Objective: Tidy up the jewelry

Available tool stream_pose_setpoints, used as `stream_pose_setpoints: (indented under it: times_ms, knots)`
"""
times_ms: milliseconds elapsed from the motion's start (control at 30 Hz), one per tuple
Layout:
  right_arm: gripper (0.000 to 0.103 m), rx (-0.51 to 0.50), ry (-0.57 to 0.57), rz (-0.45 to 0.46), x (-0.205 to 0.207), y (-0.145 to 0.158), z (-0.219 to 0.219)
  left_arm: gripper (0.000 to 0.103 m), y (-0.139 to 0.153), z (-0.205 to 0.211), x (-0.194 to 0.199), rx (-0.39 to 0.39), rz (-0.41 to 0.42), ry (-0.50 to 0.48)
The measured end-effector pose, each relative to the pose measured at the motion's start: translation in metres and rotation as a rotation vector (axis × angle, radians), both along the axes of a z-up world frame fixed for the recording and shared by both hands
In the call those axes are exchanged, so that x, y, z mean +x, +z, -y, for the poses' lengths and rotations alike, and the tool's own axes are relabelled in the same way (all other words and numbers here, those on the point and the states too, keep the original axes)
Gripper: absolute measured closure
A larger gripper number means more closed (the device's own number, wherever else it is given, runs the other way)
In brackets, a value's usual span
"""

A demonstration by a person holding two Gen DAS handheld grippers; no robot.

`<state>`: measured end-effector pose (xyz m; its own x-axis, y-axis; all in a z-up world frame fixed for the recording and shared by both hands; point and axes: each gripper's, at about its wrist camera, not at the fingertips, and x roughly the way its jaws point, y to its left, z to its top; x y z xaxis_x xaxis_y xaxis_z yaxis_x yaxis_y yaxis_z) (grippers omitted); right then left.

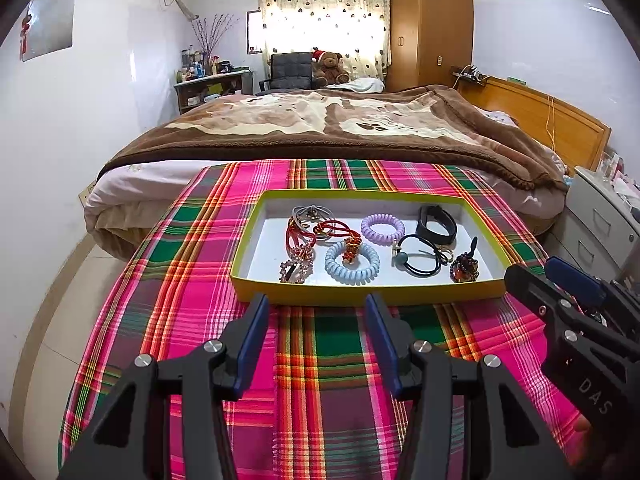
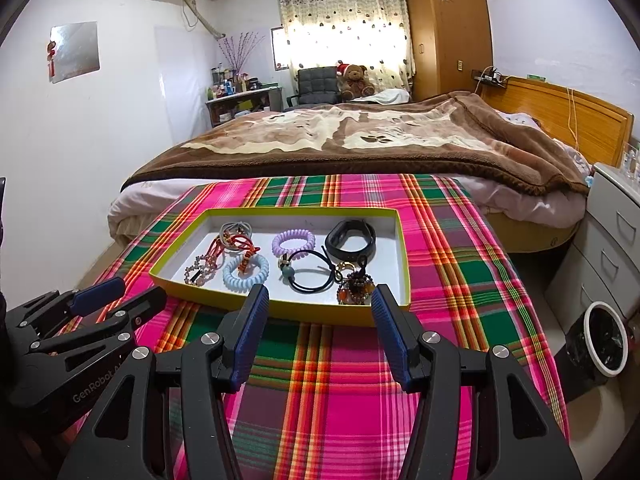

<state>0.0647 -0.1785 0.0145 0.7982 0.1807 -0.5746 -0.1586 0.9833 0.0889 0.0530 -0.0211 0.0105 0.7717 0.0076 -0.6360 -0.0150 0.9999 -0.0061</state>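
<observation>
Bedroom setting: a bed with a brown blanket (image 1: 320,124) fills the background, and a plaid cloth (image 1: 320,360) in pink, green and orange covers the work surface in front of it. On this cloth sits a shallow yellow-rimmed tray (image 1: 360,294) with a white floor.

Tray contents, left to right:
- red cord bracelets (image 1: 320,230), tangled with grey hair ties (image 1: 306,212)
- beaded clip (image 1: 296,268), at the near left
- blue coil hair tie (image 1: 352,266)
- purple coil hair tie (image 1: 382,228)
- black hair tie (image 1: 420,256) with a round bead
- black band (image 1: 436,222), at the far right
- dark beaded ornament (image 1: 464,268), at the near right corner

Left gripper (image 1: 316,320): fingers spread, nothing between them, positioned above the cloth just short of the tray's near wall.

Right gripper (image 2: 320,312): fingers spread, empty, likewise near the tray's front wall, toward the ornament end.
</observation>
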Motion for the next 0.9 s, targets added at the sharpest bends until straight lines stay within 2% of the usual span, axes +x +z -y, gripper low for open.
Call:
stream_pose_setpoints:
  times_ms: [900]
  knots:
    - [0.049,-0.005,-0.001,-0.011,-0.002,-0.003,-0.0005,0.052,-0.0013,-0.0002,0.0002,-0.029,-0.008,-0.01]
